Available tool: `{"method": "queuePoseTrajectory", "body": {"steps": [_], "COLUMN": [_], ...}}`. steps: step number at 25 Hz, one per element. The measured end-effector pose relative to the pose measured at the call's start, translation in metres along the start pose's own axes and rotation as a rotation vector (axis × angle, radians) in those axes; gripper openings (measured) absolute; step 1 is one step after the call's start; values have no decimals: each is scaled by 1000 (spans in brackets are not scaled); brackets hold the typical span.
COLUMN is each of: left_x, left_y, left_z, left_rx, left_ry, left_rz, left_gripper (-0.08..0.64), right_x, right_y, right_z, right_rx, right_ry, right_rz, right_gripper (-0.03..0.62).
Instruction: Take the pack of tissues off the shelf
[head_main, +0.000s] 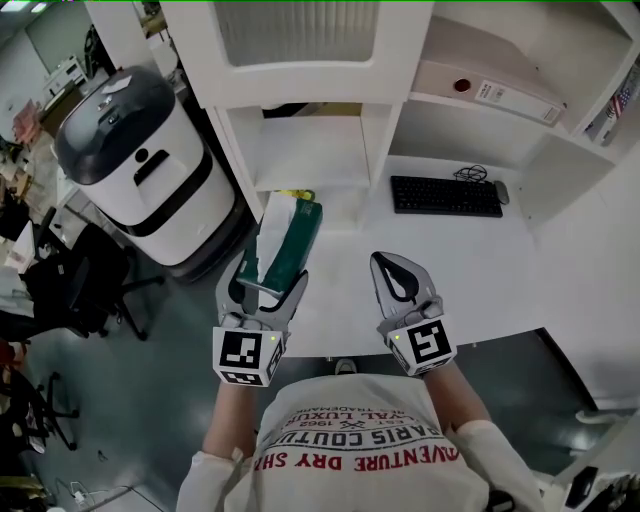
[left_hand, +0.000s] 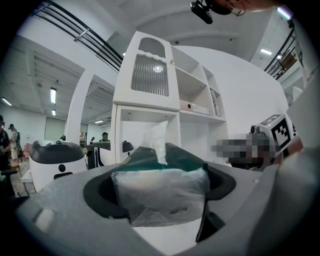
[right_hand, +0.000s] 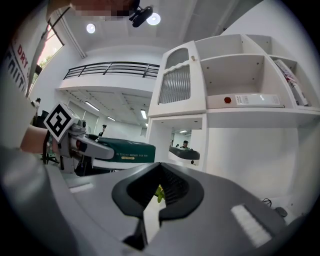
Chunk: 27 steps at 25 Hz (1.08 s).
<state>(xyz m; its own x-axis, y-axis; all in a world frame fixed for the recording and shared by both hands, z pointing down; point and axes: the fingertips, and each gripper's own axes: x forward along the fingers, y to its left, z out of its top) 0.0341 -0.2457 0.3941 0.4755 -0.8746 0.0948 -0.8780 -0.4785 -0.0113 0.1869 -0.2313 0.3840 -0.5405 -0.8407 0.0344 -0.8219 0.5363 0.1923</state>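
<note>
The tissue pack (head_main: 291, 238), dark green on top with a clear white end, is clamped between the jaws of my left gripper (head_main: 270, 280). It hangs over the desk's front left corner, in front of the white shelf unit's (head_main: 312, 152) low open compartment. In the left gripper view the pack (left_hand: 159, 196) fills the gap between the jaws, and a white tissue sticks up from it. My right gripper (head_main: 386, 262) hovers over the desk beside it, shut and empty. The right gripper view shows the pack (right_hand: 126, 150) at the left and its own jaws (right_hand: 150, 202) closed together.
A small yellow-green thing (head_main: 297, 194) lies in the low compartment. A black keyboard (head_main: 445, 196) sits on the white desk (head_main: 470, 270) at the right. A long white box (head_main: 490, 92) lies on the upper shelf. A white-and-black machine (head_main: 140, 160) stands on the floor at the left.
</note>
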Motion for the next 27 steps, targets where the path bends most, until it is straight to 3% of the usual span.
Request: {"method": "queuePoseTrajectory", "body": {"steps": [15,27], "left_x": [-11,-19], "left_y": [-10,-13], "left_z": [11,14], "left_rx": [19,14], "left_ry": [-30,-33], "left_rz": [-20,18], "left_gripper": [428,428], "right_x": [-8,-13], "right_y": [13,20], "right_z": [8,6], "right_rx": [14,-4], "right_ry": [-16,-5], "right_rz": [-8,26], "right_gripper": [0,0]}}
